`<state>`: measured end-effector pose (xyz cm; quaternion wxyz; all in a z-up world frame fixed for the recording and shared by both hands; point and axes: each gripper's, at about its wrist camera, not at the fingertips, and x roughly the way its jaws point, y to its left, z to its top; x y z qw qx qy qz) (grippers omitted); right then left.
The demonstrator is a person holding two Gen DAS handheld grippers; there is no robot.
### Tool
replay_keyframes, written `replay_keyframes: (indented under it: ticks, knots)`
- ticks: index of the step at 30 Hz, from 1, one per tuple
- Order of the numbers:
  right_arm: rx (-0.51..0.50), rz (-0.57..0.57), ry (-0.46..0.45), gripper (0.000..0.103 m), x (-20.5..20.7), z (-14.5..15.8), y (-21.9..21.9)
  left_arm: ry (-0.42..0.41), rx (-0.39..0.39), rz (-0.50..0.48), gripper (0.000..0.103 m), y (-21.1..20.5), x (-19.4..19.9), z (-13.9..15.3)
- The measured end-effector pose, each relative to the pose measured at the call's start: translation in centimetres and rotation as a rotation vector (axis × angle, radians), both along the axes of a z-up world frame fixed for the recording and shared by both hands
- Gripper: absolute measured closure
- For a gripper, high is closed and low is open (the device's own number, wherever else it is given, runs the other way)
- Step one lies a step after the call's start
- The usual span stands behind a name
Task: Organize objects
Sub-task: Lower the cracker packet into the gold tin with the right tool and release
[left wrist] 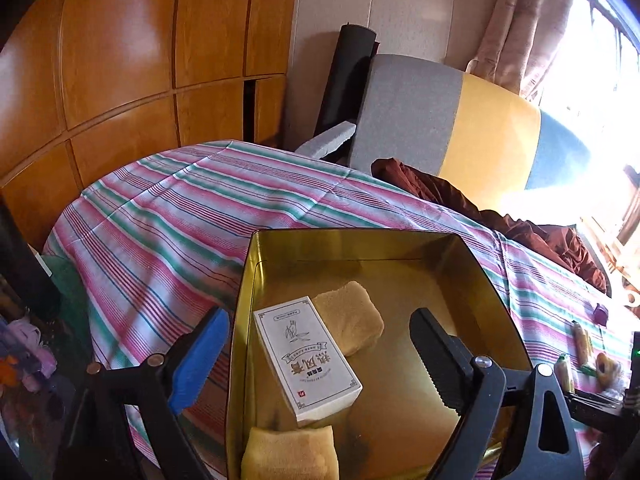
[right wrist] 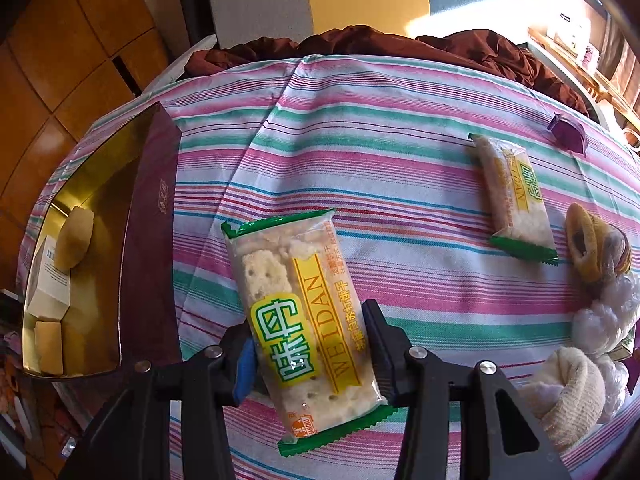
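A gold tin box (left wrist: 496, 280) sits on the striped tablecloth; it holds a white carton (left wrist: 306, 360) and two yellow sponge cakes (left wrist: 348, 320). My left gripper (left wrist: 316, 356) is open, its fingers straddling the tin's left wall. In the right wrist view the tin (right wrist: 148, 216) lies at the left. My right gripper (right wrist: 310, 354) is shut on a green and yellow Weildan cracker packet (right wrist: 296, 312), held just above the cloth. A second cracker packet (right wrist: 514, 196) lies at the right.
A purple wrapped sweet (right wrist: 568, 132), a wrapped filled pastry (right wrist: 596, 248) and white wrapped buns (right wrist: 576, 392) lie at the right. A brown cloth (right wrist: 400, 44) is bunched at the table's far edge, before a grey and yellow chair (left wrist: 452, 128). Wooden cabinets (left wrist: 120, 60) stand at the left.
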<state>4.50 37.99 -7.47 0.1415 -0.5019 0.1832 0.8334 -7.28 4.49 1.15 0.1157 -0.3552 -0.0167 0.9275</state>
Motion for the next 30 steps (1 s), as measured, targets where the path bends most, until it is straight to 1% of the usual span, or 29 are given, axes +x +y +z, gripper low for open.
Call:
replay_keyframes:
  ticks: [3,6,8,11,14,16,18,21,24,26,28,30]
  knots:
    - [0.010,-0.021,0.021,0.056,0.0,0.9,-0.2,-0.011,0.017,0.013,0.011,-1.0,0.4,-0.3]
    - [0.037,-0.035,0.078,0.056,-0.1,3.0,-0.6,-0.015,0.023,0.033,0.011,-2.3,1.1,-0.6]
    - [0.033,-0.028,0.120,0.056,-0.4,4.6,-1.2,-0.019,0.025,0.047,0.011,-3.3,1.5,-0.8]
    - [0.010,0.034,0.174,0.056,-1.6,6.8,-3.1,-0.033,0.041,0.081,0.011,-5.1,1.9,-1.2]
    - [-0.017,0.128,0.192,0.056,-3.5,7.8,-6.1,-0.055,0.059,0.114,0.011,-6.5,2.1,-1.7]
    - [-0.046,0.179,0.177,0.056,-4.9,7.6,-8.2,-0.063,0.057,0.126,0.011,-7.1,2.2,-2.0]
    - [-0.048,0.227,0.149,0.056,-6.5,6.9,-10.3,-0.063,0.055,0.133,0.011,-7.5,2.5,-2.1]
    - [-0.051,0.264,0.072,0.056,-8.7,4.9,-13.0,-0.065,0.055,0.141,0.011,-8.0,2.6,-2.2]
    - [-0.093,0.289,0.016,0.054,-10.3,2.7,-15.1,-0.069,0.058,0.145,0.011,-8.3,2.6,-2.3]
    - [-0.164,0.321,-0.013,0.052,-10.8,1.5,-16.4,-0.072,0.056,0.147,0.011,-8.5,2.7,-2.4]
    - [-0.266,0.369,-0.025,0.051,-10.8,0.5,-17.6,-0.075,0.055,0.149,0.011,-8.7,2.8,-2.6]
    - [-0.342,0.411,-0.028,0.047,-10.7,0.0,-18.6,-0.079,0.055,0.152,0.011,-8.8,2.8,-2.7]
